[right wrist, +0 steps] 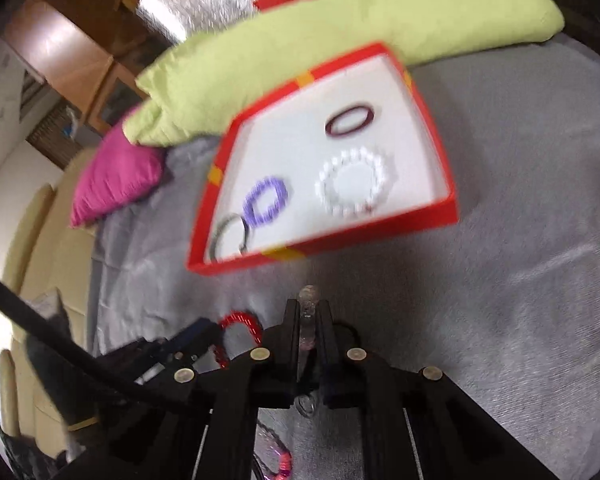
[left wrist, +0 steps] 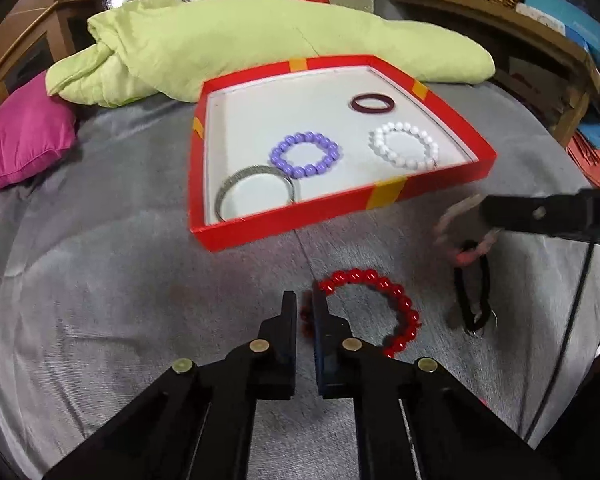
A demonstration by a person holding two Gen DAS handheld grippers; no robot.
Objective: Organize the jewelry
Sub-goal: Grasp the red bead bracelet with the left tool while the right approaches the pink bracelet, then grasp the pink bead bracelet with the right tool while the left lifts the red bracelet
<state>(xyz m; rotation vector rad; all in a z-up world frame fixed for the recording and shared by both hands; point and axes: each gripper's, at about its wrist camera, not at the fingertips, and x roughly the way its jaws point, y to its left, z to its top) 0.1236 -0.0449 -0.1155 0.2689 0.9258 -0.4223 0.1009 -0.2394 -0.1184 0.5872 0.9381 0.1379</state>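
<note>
The red box [left wrist: 384, 198] sits at 12 o'clock from the left gripper [left wrist: 305, 300], with open grey cover [left wrist: 120, 280] between them. Its raised near wall blocks any low approach. Inside the box, the floor is bare at 11 o'clock, behind the purple bead bracelet [left wrist: 305, 155]. The silver bangle [left wrist: 256, 192], white bead bracelet [left wrist: 404, 145] and dark ring [left wrist: 372, 103] occupy the remainder. The green cushion [left wrist: 260, 40] closes off the far side. At 9 o'clock the cover lies clear. At 3 o'clock the right gripper [left wrist: 488, 210] and a black cord loop [left wrist: 472, 288] obstruct passage.
</note>
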